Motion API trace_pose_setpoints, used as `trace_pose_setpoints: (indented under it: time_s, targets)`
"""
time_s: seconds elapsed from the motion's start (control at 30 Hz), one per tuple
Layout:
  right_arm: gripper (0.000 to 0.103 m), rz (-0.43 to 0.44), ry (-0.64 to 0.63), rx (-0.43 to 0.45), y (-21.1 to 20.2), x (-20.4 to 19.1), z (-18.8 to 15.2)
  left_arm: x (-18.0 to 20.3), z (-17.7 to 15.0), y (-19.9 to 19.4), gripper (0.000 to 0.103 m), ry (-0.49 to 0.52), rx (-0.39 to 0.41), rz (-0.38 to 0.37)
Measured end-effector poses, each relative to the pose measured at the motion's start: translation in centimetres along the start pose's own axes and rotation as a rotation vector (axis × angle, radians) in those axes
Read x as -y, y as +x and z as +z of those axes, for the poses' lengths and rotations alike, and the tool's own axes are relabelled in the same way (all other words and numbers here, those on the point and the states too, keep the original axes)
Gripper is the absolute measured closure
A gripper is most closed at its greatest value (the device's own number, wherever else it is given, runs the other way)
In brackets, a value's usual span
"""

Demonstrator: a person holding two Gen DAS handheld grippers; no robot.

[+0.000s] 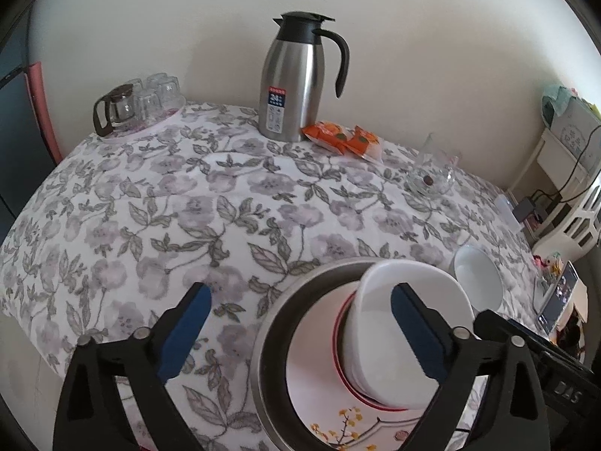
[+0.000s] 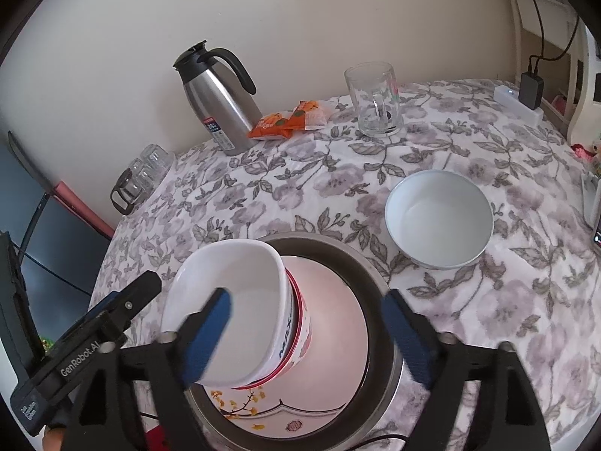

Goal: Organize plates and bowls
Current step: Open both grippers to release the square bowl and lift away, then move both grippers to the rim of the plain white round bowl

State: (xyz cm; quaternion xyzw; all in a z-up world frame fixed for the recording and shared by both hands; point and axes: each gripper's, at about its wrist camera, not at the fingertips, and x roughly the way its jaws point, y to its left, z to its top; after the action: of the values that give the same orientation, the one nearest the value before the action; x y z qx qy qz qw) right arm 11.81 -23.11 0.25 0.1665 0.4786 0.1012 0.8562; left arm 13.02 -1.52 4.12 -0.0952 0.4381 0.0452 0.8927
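A metal pan [image 1: 270,334] [image 2: 375,285] holds a flowered plate [image 1: 311,376] [image 2: 330,338]. On the plate stands a red-rimmed bowl [image 1: 340,338] [image 2: 300,323] with a white bowl [image 1: 379,338] [image 2: 240,300] nested in it. A second white bowl [image 1: 477,274] [image 2: 437,218] sits on the cloth to the right. My left gripper [image 1: 300,334] is open, its right finger [image 1: 417,334] over the stacked white bowl. My right gripper [image 2: 306,334] is open astride the stack, empty.
A steel thermos jug [image 1: 295,79] [image 2: 218,101] and orange snack packets [image 1: 338,137] [image 2: 289,120] stand by the far wall. A glass mug [image 2: 375,99], a glass dish [image 1: 430,178] and a tray of glasses [image 1: 139,101] [image 2: 142,176] ring the floral-cloth table [image 1: 150,206].
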Motion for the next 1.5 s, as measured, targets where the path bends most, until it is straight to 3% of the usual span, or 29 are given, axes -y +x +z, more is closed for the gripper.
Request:
trace_pose_setpoints:
  time_s: [0.07, 0.4, 0.73, 1.23, 1.5]
  targets:
    - [0.001, 0.002, 0.002, 0.006, 0.0, 0.1, 0.0, 0.0, 0.0, 0.0, 0.002, 0.004, 0.007, 0.018]
    - [0.0, -0.002, 0.005, 0.04, -0.2, 0.4, 0.3, 0.0, 0.2, 0.0, 0.002, 0.006, 0.036, 0.019]
    - [0.0, -0.039, 0.065, 0.128, -1.4, 3.0, 1.5, 1.3, 1.9, -2.2, 0.002, 0.015, 0.116, -0.066]
    - [0.0, -0.143, 0.167, 0.219, -2.7, 9.6, 4.0, 6.1, 5.5, -3.7, 0.002, 0.095, 0.115, -0.156]
    - [0.0, -0.161, 0.277, 0.251, -2.8, 14.6, 4.3, 10.2, 6.8, -1.6, 0.002, 0.103, 0.041, -0.216]
